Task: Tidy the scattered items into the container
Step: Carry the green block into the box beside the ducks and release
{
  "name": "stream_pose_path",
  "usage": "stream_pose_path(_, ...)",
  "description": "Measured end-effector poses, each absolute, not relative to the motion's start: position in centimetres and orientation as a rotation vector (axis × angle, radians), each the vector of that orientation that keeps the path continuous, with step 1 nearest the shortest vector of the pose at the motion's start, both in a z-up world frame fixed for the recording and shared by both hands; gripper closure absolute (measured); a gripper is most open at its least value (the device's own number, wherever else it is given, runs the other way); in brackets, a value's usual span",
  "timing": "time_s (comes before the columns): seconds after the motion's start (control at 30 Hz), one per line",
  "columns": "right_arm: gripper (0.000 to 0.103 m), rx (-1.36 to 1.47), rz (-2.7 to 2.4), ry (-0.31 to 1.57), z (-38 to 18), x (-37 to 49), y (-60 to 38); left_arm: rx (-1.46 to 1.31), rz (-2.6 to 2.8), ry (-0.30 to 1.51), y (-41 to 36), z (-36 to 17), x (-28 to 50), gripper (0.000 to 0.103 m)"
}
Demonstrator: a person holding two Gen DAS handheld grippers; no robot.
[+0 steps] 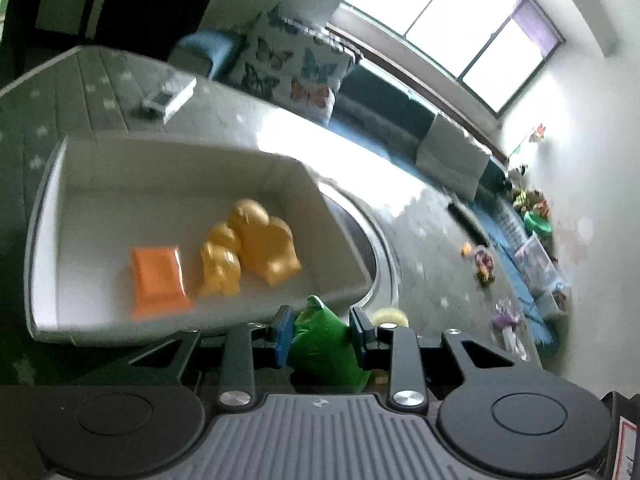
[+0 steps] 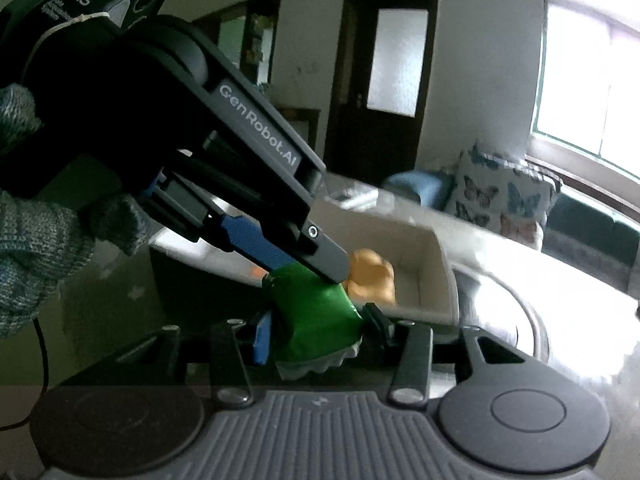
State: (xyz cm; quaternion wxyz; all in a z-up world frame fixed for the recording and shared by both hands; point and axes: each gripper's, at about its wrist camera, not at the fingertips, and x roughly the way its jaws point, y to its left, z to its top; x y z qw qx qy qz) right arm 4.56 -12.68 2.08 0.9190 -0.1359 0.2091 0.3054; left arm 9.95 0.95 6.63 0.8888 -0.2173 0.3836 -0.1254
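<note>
Across the middle of my left view runs a pale, glossy table (image 1: 248, 120), bright with glare from the window (image 1: 452, 28) at the upper right. A butterfly-print cushion (image 1: 292, 68) rests on the dark sofa (image 1: 384, 96) behind the table, and small toys (image 1: 484, 264) lie scattered on the floor at the right. The white container (image 1: 56, 200) fills the left centre; inside it lie an orange packet (image 1: 158, 276) and yellow figures (image 1: 248, 248), close together. In the right view a dark door (image 2: 384, 80) stands at the top centre.

My left gripper (image 1: 322, 334) is closed on the green packet (image 1: 324, 344), low in the frame, just outside the container's near rim. My right gripper (image 2: 316, 336) is closed narrowly on the lower end of that same packet, while the left one's fingers (image 2: 256, 242) reach in from the upper left and pinch its top. My gloved hand (image 2: 36, 248) shows at the left edge.
</note>
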Motion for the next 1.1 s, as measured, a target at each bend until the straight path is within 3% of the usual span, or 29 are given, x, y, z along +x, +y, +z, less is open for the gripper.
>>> stream_pose_path(0.27,0.057,-0.295,0.66,0.376,3.2,8.4,-9.2,-0.461,-0.215,0.736,3.4,8.1,13.0,0.071)
stream_pose_path(1.1,0.054,-0.286,0.66,0.494,-0.8,14.2,-5.6,-0.498,-0.142,0.821,6.2,3.6,18.4,0.071)
